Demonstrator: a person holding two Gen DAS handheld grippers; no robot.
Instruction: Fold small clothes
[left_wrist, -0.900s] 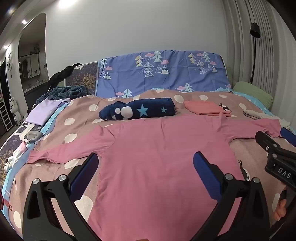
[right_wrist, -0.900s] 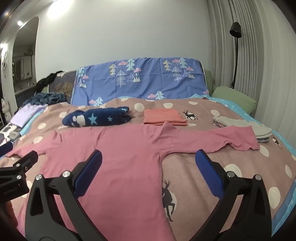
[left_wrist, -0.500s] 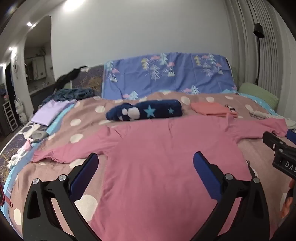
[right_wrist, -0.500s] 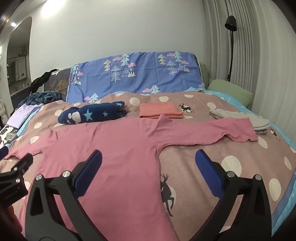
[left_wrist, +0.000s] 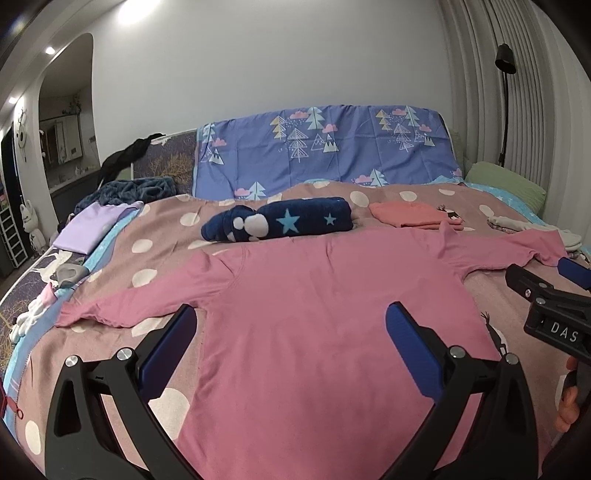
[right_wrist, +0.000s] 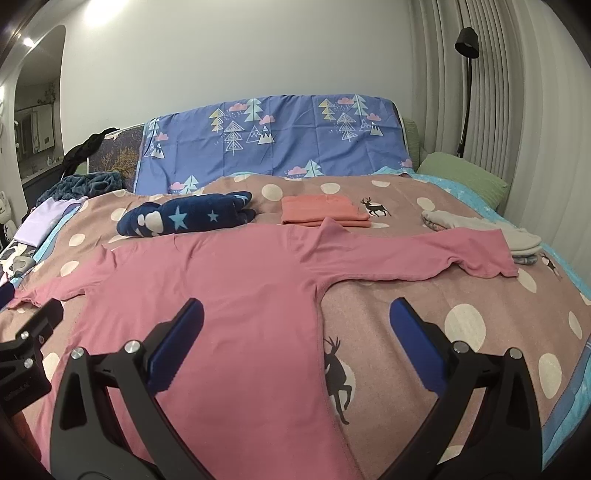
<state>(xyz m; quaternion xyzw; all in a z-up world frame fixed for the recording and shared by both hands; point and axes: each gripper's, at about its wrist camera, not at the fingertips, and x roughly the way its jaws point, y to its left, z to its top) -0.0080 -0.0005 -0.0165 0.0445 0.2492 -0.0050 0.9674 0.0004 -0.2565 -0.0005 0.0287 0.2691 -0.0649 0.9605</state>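
Observation:
A pink long-sleeved shirt lies flat on the bed, collar away from me, both sleeves spread out to the sides. My left gripper hovers open above the shirt's lower left part, nothing between its blue pads. My right gripper hangs open over the shirt's right side seam, also with nothing in it. Each gripper shows at the edge of the other's view: the right gripper, the left gripper.
Beyond the shirt lie a rolled navy star blanket, a folded orange garment and a grey folded pile by the right sleeve. A lilac garment rests at the left edge. The dotted bedspread covers the bed; a headboard and curtains lie behind.
Both grippers have drifted a little over the shirt and tilted slightly up, so the far wall shows more. Both stay open. The shirt has not moved.

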